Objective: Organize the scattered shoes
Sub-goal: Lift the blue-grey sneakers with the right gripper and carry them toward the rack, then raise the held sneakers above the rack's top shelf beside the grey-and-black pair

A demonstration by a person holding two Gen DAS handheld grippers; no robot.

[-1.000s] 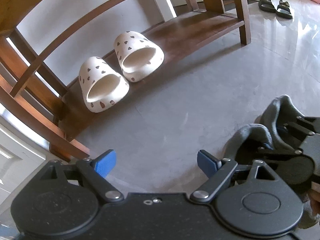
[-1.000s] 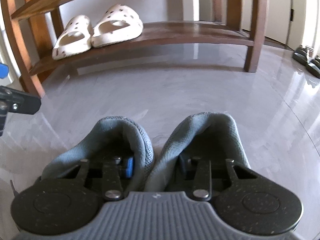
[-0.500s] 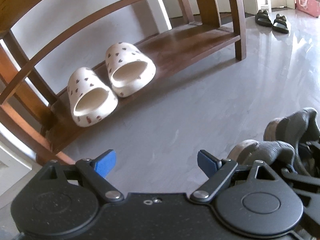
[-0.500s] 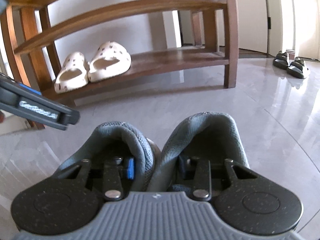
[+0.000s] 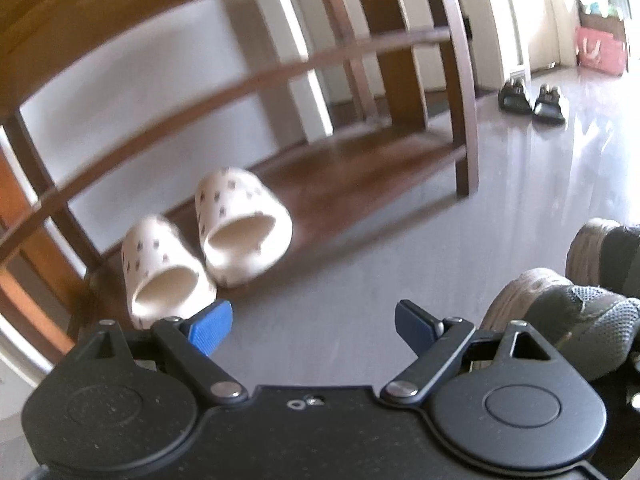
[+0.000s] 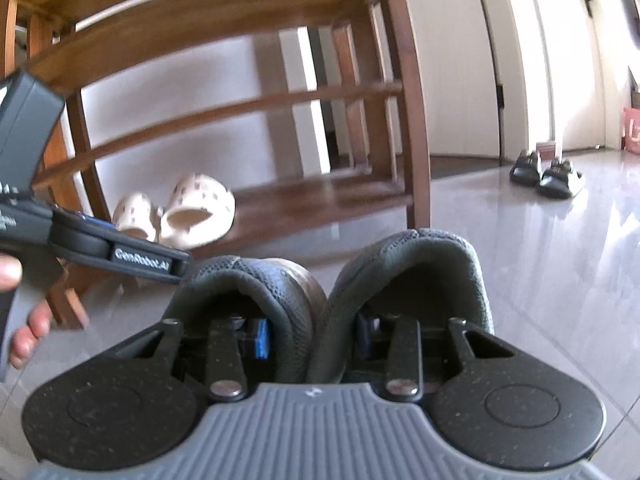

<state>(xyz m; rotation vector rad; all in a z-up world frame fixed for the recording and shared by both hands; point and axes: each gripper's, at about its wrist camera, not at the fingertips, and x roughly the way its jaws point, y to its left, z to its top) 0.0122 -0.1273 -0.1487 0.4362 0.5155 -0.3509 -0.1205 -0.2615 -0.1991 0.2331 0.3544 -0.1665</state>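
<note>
From my left wrist camera, my left gripper (image 5: pixel 312 326) stood with its blue pads wide apart and nothing between them, over the grey floor (image 5: pixel 360 272). Ahead, the spotted cream slippers (image 5: pixel 208 244) sat side by side on the bottom shelf of the wooden shoe rack (image 5: pixel 464 112), toes toward the wall. At the right edge I saw the grey mesh shoes (image 5: pixel 576 312), and a pair of black sandals (image 5: pixel 530 100) stood far off on the floor. From my right wrist camera, my right gripper (image 6: pixel 312 334) had one finger inside each grey shoe (image 6: pixel 408 272) and pinched their inner walls together, holding the pair clear of the floor. My left hand (image 6: pixel 24 320) showed at the left edge, gripping its tool.
</note>
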